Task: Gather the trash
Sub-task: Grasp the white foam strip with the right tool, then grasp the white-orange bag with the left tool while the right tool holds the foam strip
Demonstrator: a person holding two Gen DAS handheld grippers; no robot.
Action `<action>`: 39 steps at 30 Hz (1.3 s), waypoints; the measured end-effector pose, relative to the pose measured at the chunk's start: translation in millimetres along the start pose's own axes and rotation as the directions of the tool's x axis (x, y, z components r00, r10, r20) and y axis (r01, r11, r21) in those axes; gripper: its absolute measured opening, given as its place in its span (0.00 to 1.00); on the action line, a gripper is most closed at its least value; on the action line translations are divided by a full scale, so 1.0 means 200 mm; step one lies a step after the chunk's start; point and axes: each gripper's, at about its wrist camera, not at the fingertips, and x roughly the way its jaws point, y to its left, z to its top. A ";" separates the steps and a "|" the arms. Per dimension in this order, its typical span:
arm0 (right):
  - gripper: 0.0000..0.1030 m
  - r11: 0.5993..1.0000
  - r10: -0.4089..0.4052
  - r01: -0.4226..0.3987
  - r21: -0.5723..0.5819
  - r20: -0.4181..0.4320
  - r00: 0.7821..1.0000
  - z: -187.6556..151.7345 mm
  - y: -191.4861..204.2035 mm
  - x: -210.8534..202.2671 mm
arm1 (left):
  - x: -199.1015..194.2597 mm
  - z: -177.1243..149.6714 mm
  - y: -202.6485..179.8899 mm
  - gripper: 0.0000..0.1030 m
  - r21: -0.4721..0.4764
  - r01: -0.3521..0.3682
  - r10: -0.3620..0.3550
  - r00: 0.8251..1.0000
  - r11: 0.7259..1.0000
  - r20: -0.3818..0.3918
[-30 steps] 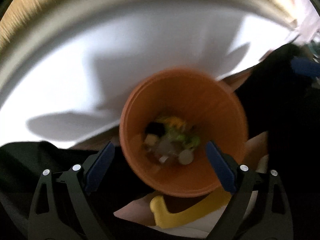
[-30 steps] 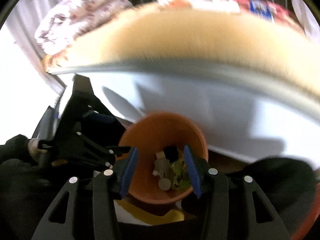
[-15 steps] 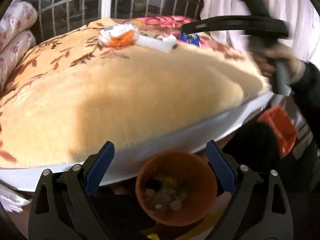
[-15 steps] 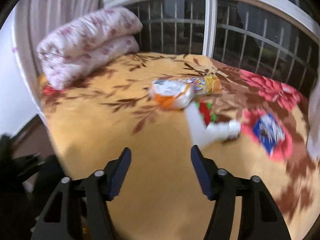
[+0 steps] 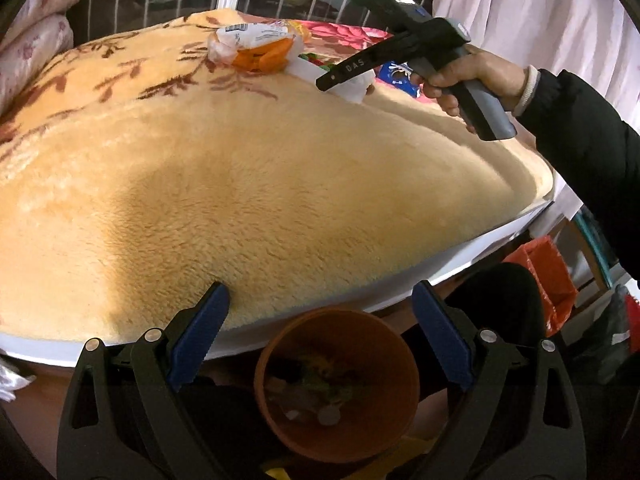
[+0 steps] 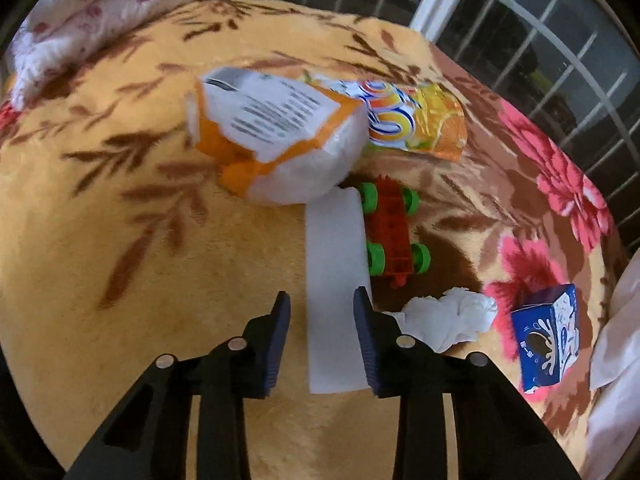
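Observation:
An orange bin with several scraps inside sits on the floor by the bed, below my open, empty left gripper. On the blanket lie a white paper strip, a crumpled tissue, a white and orange bag, an orange drink pouch and a blue cookie box. My right gripper is open, its jaws astride the near part of the strip. It also shows in the left wrist view, held over the trash.
A red toy car with green wheels lies right of the strip. Folded floral bedding sits at the far left. A window grille stands behind the bed. An orange bag is on the floor at right.
Both grippers have risen from the bin. The right one swung up over the bed and closed in on the white strip. The left one stays over the bin.

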 end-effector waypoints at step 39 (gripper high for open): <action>0.18 0.829 0.150 -0.345 0.441 0.419 0.896 -0.98 -0.06 -0.67 | 0.36 1.04 0.11 0.88 -0.246 -0.079 0.083 0.997 0.966 0.008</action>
